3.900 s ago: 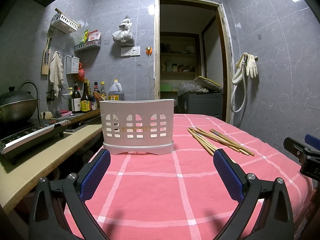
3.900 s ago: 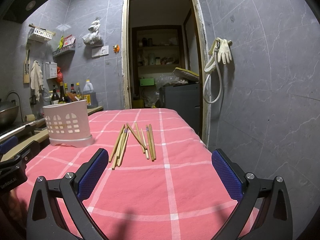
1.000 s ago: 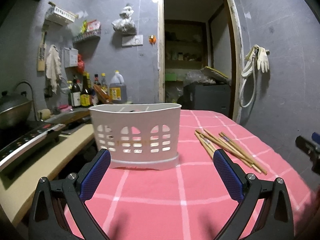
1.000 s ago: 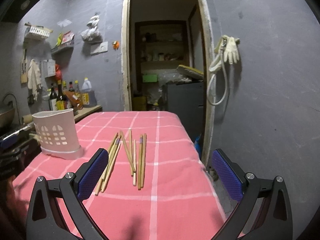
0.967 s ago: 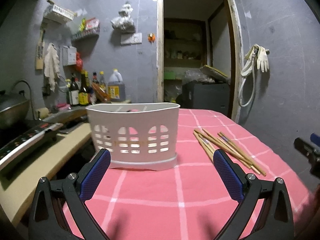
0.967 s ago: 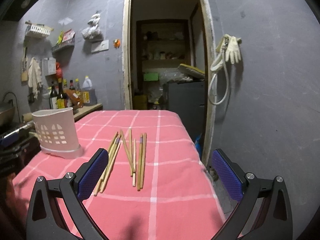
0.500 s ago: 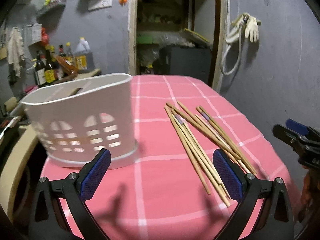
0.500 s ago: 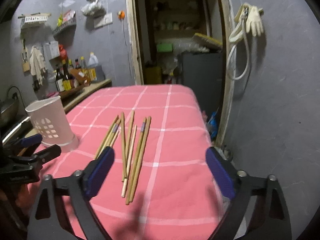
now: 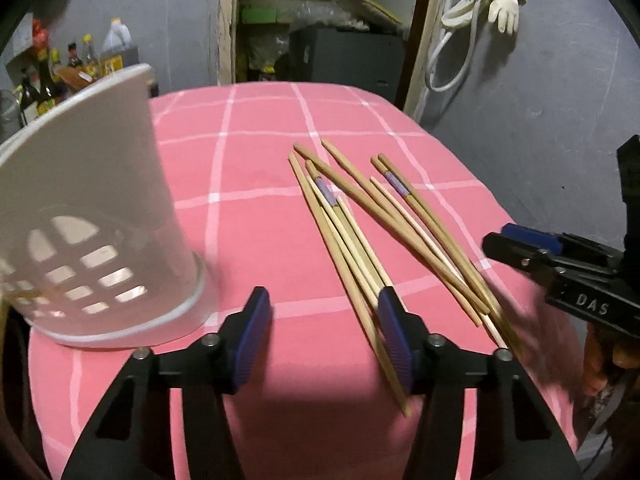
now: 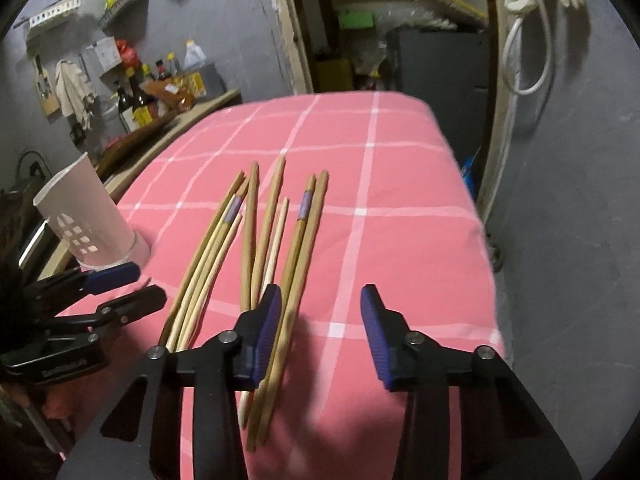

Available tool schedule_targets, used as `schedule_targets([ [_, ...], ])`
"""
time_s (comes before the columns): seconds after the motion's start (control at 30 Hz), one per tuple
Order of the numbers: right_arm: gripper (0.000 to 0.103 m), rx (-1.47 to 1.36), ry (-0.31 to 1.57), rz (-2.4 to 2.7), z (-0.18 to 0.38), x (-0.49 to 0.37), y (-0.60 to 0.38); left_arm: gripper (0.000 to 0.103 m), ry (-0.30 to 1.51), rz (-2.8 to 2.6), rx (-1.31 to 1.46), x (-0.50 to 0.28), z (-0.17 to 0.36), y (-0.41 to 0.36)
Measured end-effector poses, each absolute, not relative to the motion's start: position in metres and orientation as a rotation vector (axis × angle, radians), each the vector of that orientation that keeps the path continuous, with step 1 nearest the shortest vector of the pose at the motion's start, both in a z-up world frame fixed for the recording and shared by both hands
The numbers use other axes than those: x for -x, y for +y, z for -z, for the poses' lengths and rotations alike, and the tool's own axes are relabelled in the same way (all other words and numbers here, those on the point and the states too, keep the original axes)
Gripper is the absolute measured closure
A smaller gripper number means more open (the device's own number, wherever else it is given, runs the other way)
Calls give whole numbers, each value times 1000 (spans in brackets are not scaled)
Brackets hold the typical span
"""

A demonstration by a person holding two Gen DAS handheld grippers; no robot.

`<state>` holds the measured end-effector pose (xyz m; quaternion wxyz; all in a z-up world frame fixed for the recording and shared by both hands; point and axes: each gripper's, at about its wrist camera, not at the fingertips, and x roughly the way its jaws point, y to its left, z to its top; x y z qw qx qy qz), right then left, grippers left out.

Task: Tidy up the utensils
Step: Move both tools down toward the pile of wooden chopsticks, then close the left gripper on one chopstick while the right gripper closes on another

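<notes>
So there's a loose bunch of bamboo chopsticks (image 9: 362,216) lying flat on the pink checked cloth – some crossing each other, two with purple bands near one end. Off to the side stands the white plastic utensil holder (image 9: 86,216) – upright, cut-out holes low down.

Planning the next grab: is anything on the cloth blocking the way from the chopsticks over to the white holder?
Nothing visible does. Only bare pink tablecloth lies between the chopsticks and the white holder.
</notes>
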<state>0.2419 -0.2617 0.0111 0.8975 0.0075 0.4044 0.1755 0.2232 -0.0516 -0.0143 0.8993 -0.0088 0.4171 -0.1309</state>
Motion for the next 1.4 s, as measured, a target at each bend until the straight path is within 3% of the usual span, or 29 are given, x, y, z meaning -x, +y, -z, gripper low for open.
schedule_targets([
  [0.17, 75, -8, 895, -384, -2, -254, -257, 66, 910, 277, 28, -234, 19, -54],
  [0.53, 77, 13, 932, -401, 2, -273, -245, 83, 940, 268, 37, -245, 19, -54],
  [0.7, 86, 23, 942, -387, 3, -279, -241, 83, 951, 257, 39, -248, 18, -54],
  [1.4, 86, -20, 959, -392, 1, -285, -249, 83, 955, 246, 31, -257, 21, -61],
])
